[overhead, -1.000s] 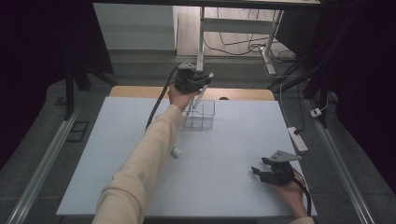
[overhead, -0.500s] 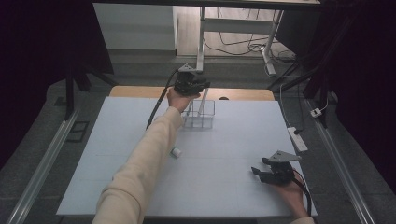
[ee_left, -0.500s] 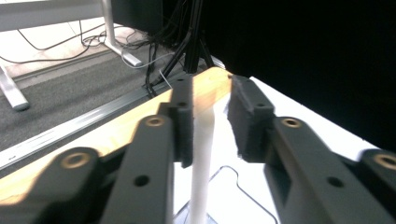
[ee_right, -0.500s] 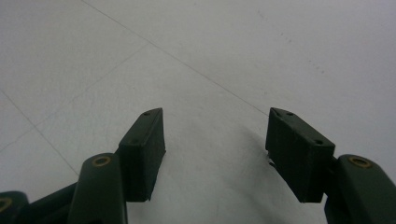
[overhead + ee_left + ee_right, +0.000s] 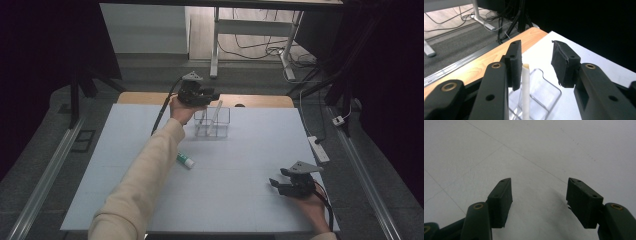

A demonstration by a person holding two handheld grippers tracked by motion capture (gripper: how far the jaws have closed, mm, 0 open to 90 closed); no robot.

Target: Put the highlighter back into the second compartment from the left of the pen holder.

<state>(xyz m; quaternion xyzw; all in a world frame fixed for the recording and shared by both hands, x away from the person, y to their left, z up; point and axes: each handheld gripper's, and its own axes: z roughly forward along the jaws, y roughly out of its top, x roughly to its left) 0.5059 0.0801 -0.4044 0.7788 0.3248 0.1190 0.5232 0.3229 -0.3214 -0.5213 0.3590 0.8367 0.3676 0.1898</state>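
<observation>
Left gripper view: the left gripper (image 5: pixel 537 66) is opening its jaws, releasing the white tube (image 5: pixel 525 95) into the clear rack (image 5: pixel 549 96); next, withdrawing cleanly.

The person's left arm, in a cream sleeve, stretches from the table's 6 o'clock edge toward 12 o'clock, its hand (image 5: pixel 181 107) carrying the left gripper (image 5: pixel 212 96) raised at the far side. Its jaws have just been opening and stand apart. The right gripper (image 5: pixel 278 181) rests low near 4 o'clock in the right hand (image 5: pixel 311 206), jaws spread, pointing toward 9 o'clock.
</observation>
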